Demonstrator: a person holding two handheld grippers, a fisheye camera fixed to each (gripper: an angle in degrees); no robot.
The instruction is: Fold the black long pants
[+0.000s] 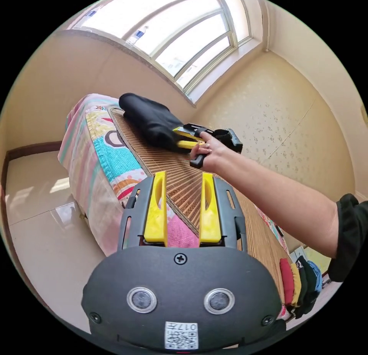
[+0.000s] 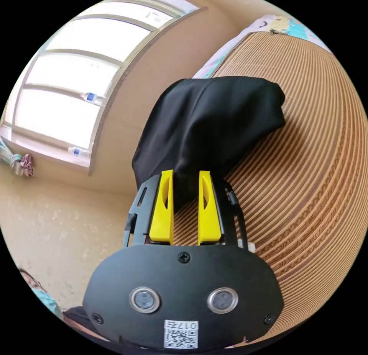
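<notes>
The black long pants (image 1: 151,119) lie as a folded bundle at the far end of a bamboo mat (image 1: 180,179) on the bed. In the right gripper view the black long pants (image 2: 214,121) rest on the bamboo mat (image 2: 306,179), with one edge running in between the yellow jaws. My right gripper (image 2: 185,175) is shut on that edge. In the left gripper view a hand (image 1: 211,152) holds the right gripper (image 1: 186,138) against the bundle. My left gripper (image 1: 184,177) hovers open over the near part of the mat with nothing between its jaws.
The bed carries a colourful patterned sheet (image 1: 111,156) under the mat, and shiny floor (image 1: 42,224) lies beside it. A row of folded coloured clothes (image 1: 301,284) sits at the bed's other end. A wall and a large window (image 2: 65,98) stand just beyond the pants.
</notes>
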